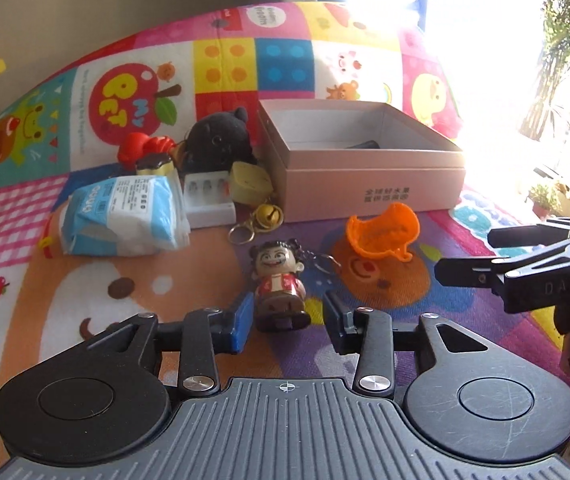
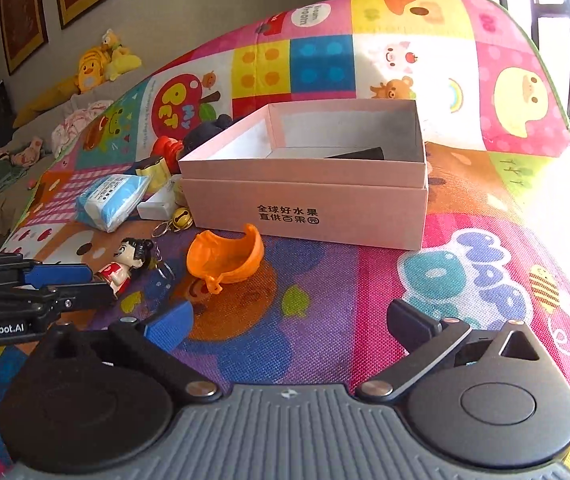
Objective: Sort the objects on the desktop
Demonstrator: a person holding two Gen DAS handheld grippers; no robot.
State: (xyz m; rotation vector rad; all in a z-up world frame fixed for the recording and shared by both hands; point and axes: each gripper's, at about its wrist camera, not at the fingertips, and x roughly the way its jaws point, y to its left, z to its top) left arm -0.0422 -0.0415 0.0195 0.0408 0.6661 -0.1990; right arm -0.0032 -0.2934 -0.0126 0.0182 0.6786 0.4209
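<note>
Red-dressed, the small doll keychain (image 1: 281, 284) lies on the colourful play mat (image 1: 133, 288), in front of the pink cardboard box (image 1: 369, 184) and just beside the orange plastic shell (image 1: 381, 236). The left tongs (image 1: 289, 322) stand on both sides of the doll's feet; a narrow gap shows on each side, so the pads are not yet pressing it. For a good grip, I think the pads should close on the doll's body, not only on the feet, and the metal ring (image 1: 327, 260) should hang free. Then the doll can be lifted over the near wall of the box, which already holds a dark object (image 2: 359, 155). The right tongs (image 2: 289, 326) are spread wide and empty, near the orange shell, probably their next piece.
</note>
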